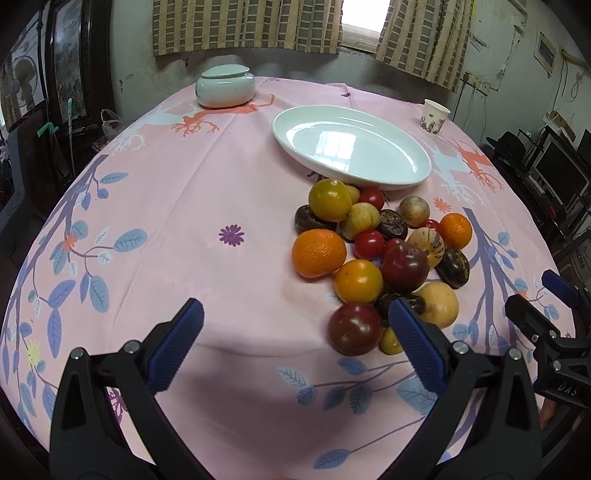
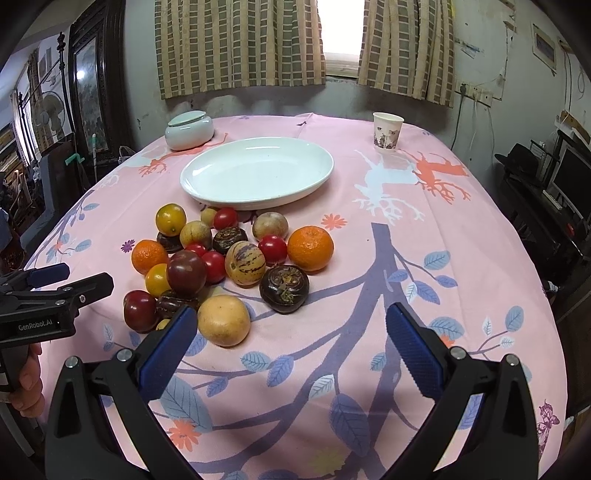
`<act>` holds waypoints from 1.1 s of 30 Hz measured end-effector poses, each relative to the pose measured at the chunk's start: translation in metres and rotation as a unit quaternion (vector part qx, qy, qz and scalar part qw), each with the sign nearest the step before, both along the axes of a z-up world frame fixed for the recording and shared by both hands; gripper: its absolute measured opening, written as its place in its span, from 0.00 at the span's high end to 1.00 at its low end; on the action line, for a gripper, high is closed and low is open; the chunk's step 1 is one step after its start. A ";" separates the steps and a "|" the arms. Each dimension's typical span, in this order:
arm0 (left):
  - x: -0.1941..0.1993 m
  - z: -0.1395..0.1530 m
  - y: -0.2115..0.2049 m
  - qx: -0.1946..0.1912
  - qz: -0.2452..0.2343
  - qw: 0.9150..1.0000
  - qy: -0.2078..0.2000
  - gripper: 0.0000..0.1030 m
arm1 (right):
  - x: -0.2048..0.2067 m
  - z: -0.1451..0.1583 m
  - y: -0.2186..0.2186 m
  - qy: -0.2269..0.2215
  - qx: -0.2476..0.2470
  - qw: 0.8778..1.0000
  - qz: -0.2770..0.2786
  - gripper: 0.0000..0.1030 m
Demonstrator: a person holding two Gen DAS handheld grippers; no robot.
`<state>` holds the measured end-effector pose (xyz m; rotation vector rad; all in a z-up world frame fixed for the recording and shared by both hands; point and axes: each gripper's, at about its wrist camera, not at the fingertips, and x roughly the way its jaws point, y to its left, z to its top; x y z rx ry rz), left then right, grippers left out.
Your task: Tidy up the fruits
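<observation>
A pink-clothed table (image 2: pixel 461 258) carries piled fruits (image 2: pixel 225 258), plate (image 2: pixel 207 184), lidded jar (image 2: pixel 189 130), cup (image 2: pixel 387 132).

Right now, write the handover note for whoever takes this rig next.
Left gripper: open, empty, hovering at the near edge of the fruit pile.
Right gripper: open, empty, hovering near the pale round fruit.
Plate: empty, just behind the pile.
Done: nothing moved onto the plate.
Left: all the fruit, still on the cloth. Jar and cup stand at the far edge.

Blown-out window (image 2: pixel 341 26) backlights; plate (image 1: pixel 413 173) glares; fisheye edges bend darkly.
</observation>
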<state>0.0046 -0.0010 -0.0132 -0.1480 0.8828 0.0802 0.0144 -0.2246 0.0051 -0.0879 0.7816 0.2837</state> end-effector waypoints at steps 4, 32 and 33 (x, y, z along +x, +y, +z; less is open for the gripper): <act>-0.001 -0.001 -0.001 0.001 -0.003 1.000 0.002 0.02 | 0.001 0.000 -0.002 0.001 0.001 1.000 0.000 0.01; 0.000 0.000 -0.003 0.004 -0.005 1.000 0.005 0.02 | 0.000 -0.002 0.001 0.003 0.001 1.000 0.003 0.01; 0.000 0.000 -0.003 0.004 -0.005 1.000 0.005 0.02 | 0.000 -0.002 0.001 0.003 0.001 1.000 0.003 0.01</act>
